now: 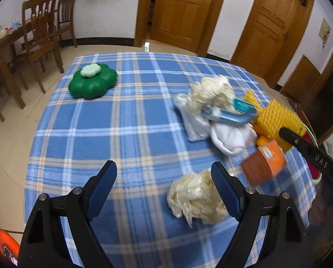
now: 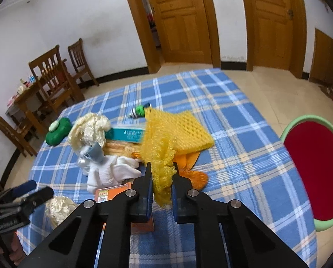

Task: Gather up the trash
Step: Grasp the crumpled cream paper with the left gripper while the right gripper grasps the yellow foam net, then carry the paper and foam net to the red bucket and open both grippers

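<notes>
The collecting looks barely begun: nearly all the trash lies in a heap on the blue plaid surface [image 2: 244, 156], toward its right edge, and the red basin with a green rim [image 2: 316, 169] on the floor off that edge, which I take to be where it goes, shows nothing inside as far as can be seen. The right gripper [image 2: 162, 184] has its jaws nearly together, pinched on the frilly edge of the yellow foam net [image 2: 166, 147], so this piece seems to be the first one in hand; most of the net rests on the heap, so it is gripped but not yet carried clear. The net is a soft, honeycomb-patterned sleeve, bright yellow, crumpled and ruffled at the gripped end and flatter farther back; it should weigh little and sag when lifted. Beneath and beside it lie orange peel-like scraps [image 2: 193, 176], a teal box [image 2: 126, 135], a white cloth or sock [image 2: 112, 172], a clear crumpled wrapper [image 1: 192, 120] and a pale shredded wad [image 2: 88, 129]. An orange carton [image 1: 264, 165] sits near the front of the heap. The left gripper [image 1: 164, 174] stands wide open over the near part of the surface, holding nothing, with a second pale crumpled wad [image 1: 195, 198] touching or just beside the inner face of its right finger. A green clover-shaped thing [image 1: 92, 83] sits well apart near the far left corner; whether it counts as trash I cannot tell. So one piece gripped, everything else left
</notes>
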Demonstrator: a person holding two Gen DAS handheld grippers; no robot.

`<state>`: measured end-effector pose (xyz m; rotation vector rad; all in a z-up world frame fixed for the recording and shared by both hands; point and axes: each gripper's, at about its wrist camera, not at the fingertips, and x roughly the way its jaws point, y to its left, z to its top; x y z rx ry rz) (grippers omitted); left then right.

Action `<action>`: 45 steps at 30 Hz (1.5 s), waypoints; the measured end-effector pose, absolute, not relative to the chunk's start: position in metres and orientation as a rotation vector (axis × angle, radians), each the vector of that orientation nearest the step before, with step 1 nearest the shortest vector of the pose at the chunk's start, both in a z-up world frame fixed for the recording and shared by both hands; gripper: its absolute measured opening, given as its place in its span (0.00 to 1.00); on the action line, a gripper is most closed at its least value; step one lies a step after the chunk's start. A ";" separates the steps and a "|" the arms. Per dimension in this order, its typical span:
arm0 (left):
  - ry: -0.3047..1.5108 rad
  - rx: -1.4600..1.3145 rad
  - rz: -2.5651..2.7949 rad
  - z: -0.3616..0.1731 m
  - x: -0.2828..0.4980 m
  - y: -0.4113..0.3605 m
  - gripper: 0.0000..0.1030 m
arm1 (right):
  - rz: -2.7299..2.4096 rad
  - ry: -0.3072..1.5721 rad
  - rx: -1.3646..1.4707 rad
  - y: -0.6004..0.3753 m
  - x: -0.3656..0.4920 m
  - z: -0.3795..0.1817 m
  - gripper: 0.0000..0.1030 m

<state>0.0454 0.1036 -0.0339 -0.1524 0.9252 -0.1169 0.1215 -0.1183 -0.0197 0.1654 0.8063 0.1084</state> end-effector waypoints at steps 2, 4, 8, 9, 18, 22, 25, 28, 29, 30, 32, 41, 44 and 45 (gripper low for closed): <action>0.929 -0.149 -0.128 -0.034 0.042 0.099 0.84 | 0.104 0.783 0.158 -0.120 0.115 -0.014 0.12; 0.935 -0.142 -0.136 -0.035 0.038 0.095 0.84 | 0.103 0.772 0.158 -0.122 0.109 -0.011 0.12; 0.952 -0.126 -0.153 -0.040 0.036 0.085 0.84 | 0.100 0.762 0.171 -0.128 0.100 -0.008 0.12; 0.958 -0.122 -0.152 -0.042 0.036 0.083 0.84 | 0.100 0.760 0.175 -0.130 0.098 -0.007 0.12; 0.977 -0.156 -0.167 -0.049 0.039 0.075 0.75 | 0.082 0.741 0.203 -0.143 0.086 -0.001 0.12; 0.991 -0.175 -0.204 -0.051 0.041 0.070 0.67 | 0.076 0.736 0.214 -0.148 0.082 0.000 0.12; 0.994 -0.177 -0.220 -0.052 0.041 0.064 0.61 | 0.074 0.732 0.219 -0.151 0.079 0.002 0.12; 0.997 -0.186 -0.233 -0.052 0.040 0.061 0.55 | 0.074 0.728 0.222 -0.154 0.078 0.002 0.12; 0.998 -0.189 -0.237 -0.052 0.041 0.060 0.52 | 0.073 0.727 0.224 -0.155 0.077 0.002 0.12; 0.998 -0.192 -0.242 -0.052 0.041 0.059 0.50 | 0.073 0.727 0.226 -0.155 0.077 0.002 0.12; 0.997 -0.199 -0.253 -0.051 0.040 0.058 0.43 | 0.075 0.728 0.230 -0.157 0.077 0.002 0.12; 0.955 -0.185 -0.257 -0.037 0.037 0.052 0.39 | 0.080 0.718 0.237 -0.161 0.075 0.007 0.12; 0.927 -0.185 -0.263 -0.026 0.036 0.051 0.39 | 0.081 0.708 0.238 -0.164 0.073 0.011 0.12; 0.916 -0.182 -0.264 -0.022 0.036 0.049 0.39 | 0.080 0.705 0.238 -0.165 0.071 0.012 0.12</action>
